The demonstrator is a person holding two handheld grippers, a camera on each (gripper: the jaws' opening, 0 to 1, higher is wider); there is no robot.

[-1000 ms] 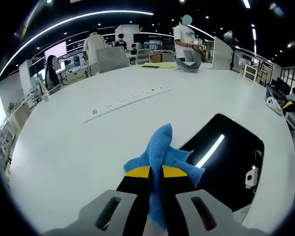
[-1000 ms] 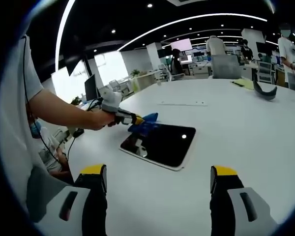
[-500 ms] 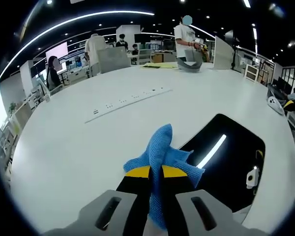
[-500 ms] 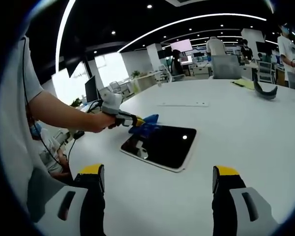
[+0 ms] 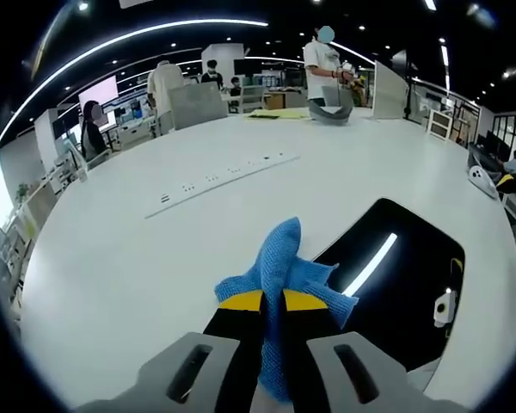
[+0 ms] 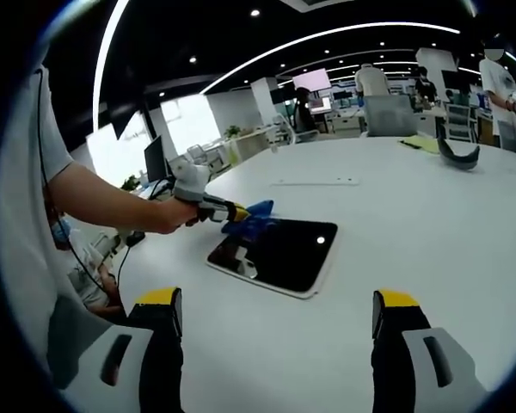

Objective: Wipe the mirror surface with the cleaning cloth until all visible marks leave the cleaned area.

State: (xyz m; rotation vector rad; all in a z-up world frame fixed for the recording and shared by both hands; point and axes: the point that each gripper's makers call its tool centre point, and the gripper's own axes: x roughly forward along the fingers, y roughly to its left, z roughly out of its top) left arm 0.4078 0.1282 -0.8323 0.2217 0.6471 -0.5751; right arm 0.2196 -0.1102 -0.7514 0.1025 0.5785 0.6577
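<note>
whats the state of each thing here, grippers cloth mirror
left gripper: shut on the blue cloth
blue cloth: bunched, clamped at the mirror's edge
mirror: lying flat on the white table, reflecting ceiling lights
right gripper: open, holding nothing

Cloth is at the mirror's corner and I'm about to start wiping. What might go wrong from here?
1. The left gripper pinches only part of the blue cloth; a loose bunch sticks out past the tips, so the hard jaw tips may scrape the mirror.
2. The mirror lies flat on the smooth white table, and the open right gripper hangs away from it; wiping may push it along.
3. Ceiling lights reflect in the glass and may hide marks.
</note>
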